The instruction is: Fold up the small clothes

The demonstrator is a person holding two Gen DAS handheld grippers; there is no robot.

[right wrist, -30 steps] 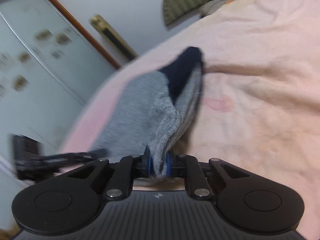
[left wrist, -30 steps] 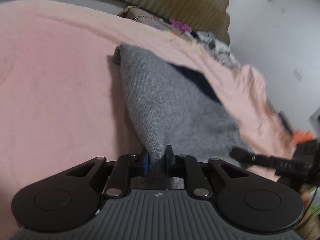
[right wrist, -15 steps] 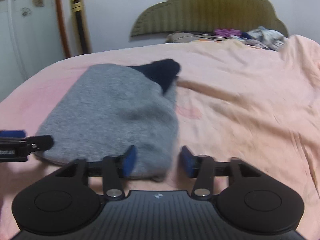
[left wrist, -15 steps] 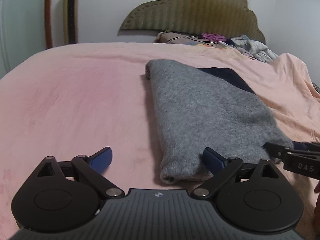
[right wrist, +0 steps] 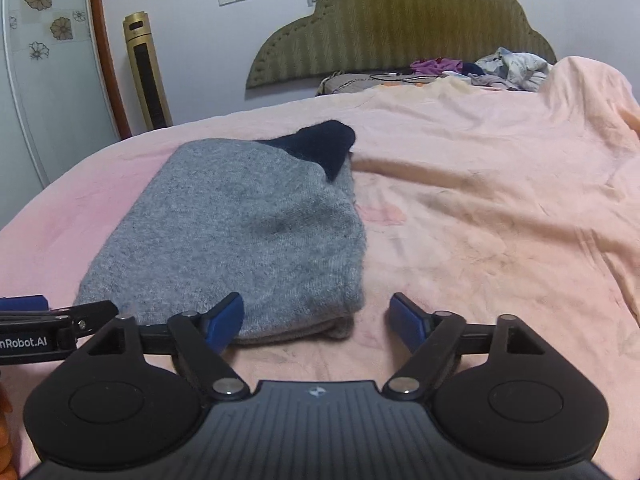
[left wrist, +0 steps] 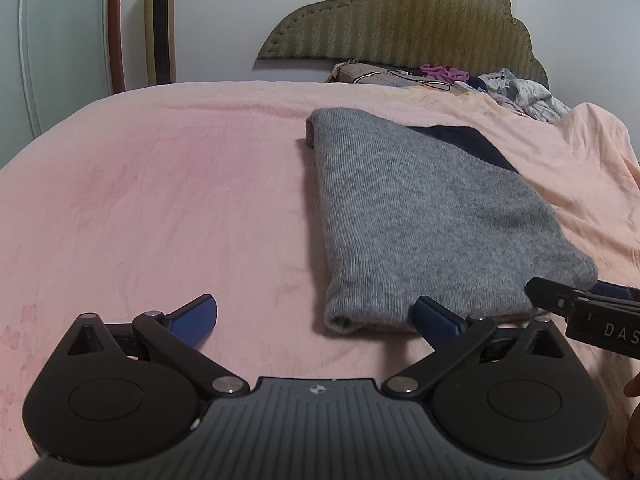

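Note:
A grey knit garment (left wrist: 432,216) with a dark navy part (left wrist: 464,140) at its far end lies folded flat on the pink bed cover (left wrist: 160,200). It also shows in the right wrist view (right wrist: 240,240). My left gripper (left wrist: 316,316) is open and empty, just in front of the garment's near left corner. My right gripper (right wrist: 318,316) is open and empty, at the garment's near right corner. Each gripper's tip shows at the edge of the other's view.
A pile of loose clothes (left wrist: 500,84) lies at the head of the bed below the olive headboard (left wrist: 400,16). The cover is rumpled and raised on the right (right wrist: 560,140). A gold tower fan (right wrist: 146,72) and a wardrobe door stand at the left wall.
Both grippers were shut on the grey garment and held it up. They laid it flat on the bed, opened and drew back a little.

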